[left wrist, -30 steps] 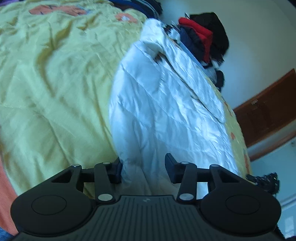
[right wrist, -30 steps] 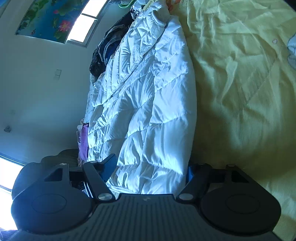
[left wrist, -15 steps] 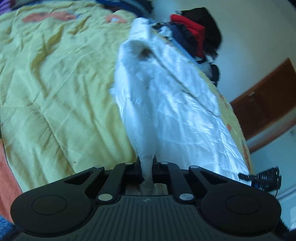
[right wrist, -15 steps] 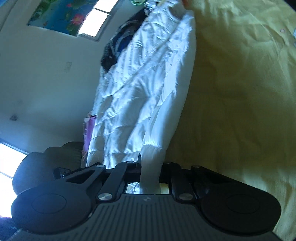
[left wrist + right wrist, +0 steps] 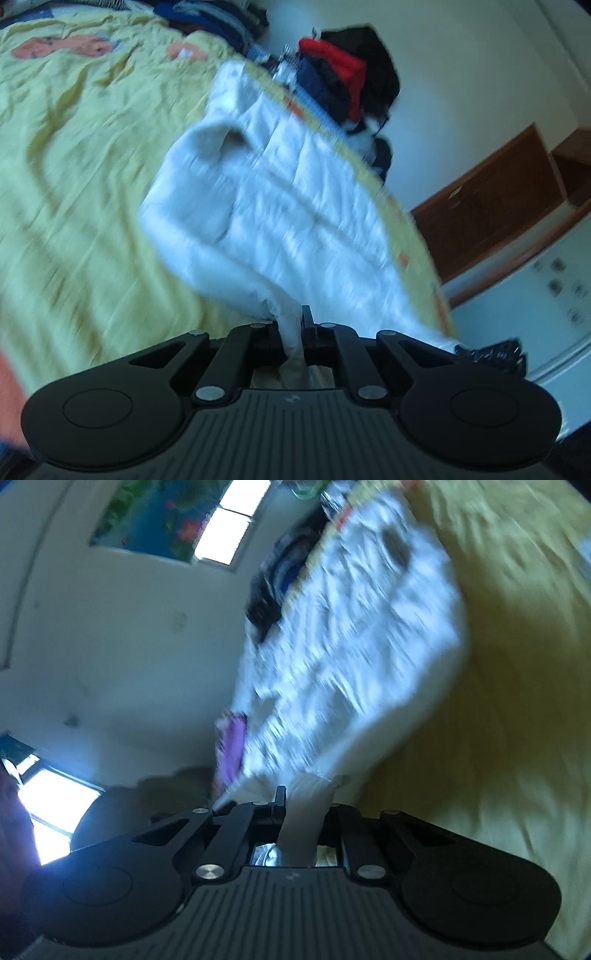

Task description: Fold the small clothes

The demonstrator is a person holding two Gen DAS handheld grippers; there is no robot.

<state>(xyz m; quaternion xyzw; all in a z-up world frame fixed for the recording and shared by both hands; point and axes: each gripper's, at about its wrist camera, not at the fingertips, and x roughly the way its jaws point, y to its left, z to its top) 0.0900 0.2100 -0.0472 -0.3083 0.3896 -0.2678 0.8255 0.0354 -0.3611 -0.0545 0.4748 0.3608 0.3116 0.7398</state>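
A white quilted jacket [image 5: 280,206] lies lengthwise on a yellow bedspread [image 5: 74,177], its near end lifted off the bed. My left gripper [image 5: 293,325] is shut on a bunched corner of the jacket's near edge. In the right wrist view the same white jacket [image 5: 354,657] stretches away from me, and my right gripper [image 5: 306,805] is shut on another pinch of its near edge. Both views are blurred by motion. The jacket's far end with a dark opening [image 5: 395,550] still rests on the bed.
A heap of red, black and dark blue clothes [image 5: 343,81] sits past the bed's far edge. A brown wooden cabinet [image 5: 491,206] stands at the right wall. A purple item [image 5: 232,746] and a window [image 5: 51,805] lie left of the jacket.
Both grippers went from open around the jacket's edge to shut on it. They have since risen, lifting the near end of the jacket off the bedspread.
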